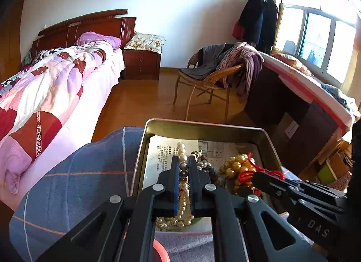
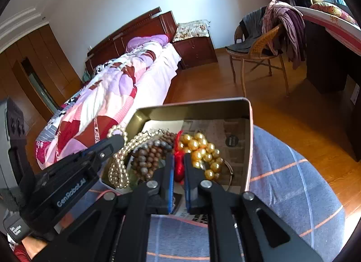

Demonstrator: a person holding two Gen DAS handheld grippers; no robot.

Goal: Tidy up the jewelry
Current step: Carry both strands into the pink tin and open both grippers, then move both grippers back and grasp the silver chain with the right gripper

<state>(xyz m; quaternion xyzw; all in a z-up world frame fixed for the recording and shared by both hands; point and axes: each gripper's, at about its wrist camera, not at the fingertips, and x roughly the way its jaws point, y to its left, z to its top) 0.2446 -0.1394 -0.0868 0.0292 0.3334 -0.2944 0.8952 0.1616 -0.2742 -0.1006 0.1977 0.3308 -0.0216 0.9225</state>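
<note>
Over on the left lies a bed [image 1: 67, 85] under a rumpled pink, white and red patchwork quilt [image 1: 40, 94], a purple pillow [image 1: 99, 38] up against the dark wooden headboard [image 1: 90, 24]. Beside it stands a nightstand [image 1: 141, 63] topped by a floral cushion [image 1: 145, 41]. Across the wooden floor [image 1: 140, 99] sits a wicker chair [image 1: 207, 79] heaped with clothes [image 1: 243, 58], dark coats [image 1: 259, 18] hanging behind it near the bright window [image 1: 315, 36]. In the foreground, a blue checked cloth [image 1: 79, 183]

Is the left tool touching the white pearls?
Touching. The left wrist view shows the left tool shut on the pearls, which run between its fingers.
</note>
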